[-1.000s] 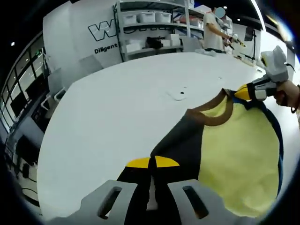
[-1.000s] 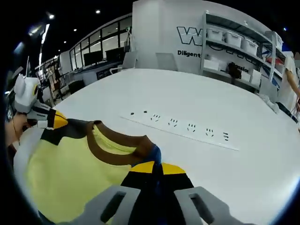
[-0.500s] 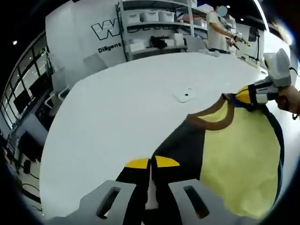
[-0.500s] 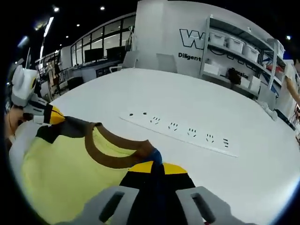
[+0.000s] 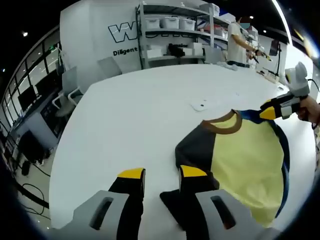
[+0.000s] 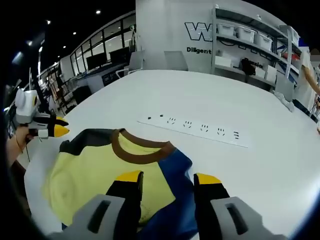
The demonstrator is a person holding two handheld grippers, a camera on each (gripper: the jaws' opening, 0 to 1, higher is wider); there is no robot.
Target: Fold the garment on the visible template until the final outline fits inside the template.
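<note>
Left view, my left claw (image 5: 162, 174): jaws apart, nothing between them, hovering over the table (image 5: 135, 115) just beside the shirt's dark shoulder.
Left view, shirt (image 5: 240, 160): flat on the table toward its right side, yellow front up, brown collar (image 5: 222, 125) pointing at the far edge.
Left view, right claw (image 5: 270, 113): near the blue shoulder; I cannot tell there if it touches cloth.
Right view, my right claw (image 6: 167, 178): jaws spread, empty, over the blue sleeve.
Right view, shirt (image 6: 107, 172): lying slack, collar toward the power strip (image 6: 192, 130).
Right view, left claw (image 6: 55, 131): just off the dark shoulder.
Template: I cannot make out any outline on the table.
Step, as I judge it: spreading done, first fold next.
Doing it well: pinch both sleeve edges evenly, lift low, fold inward without dragging the body, keep the collar in sight.
</note>
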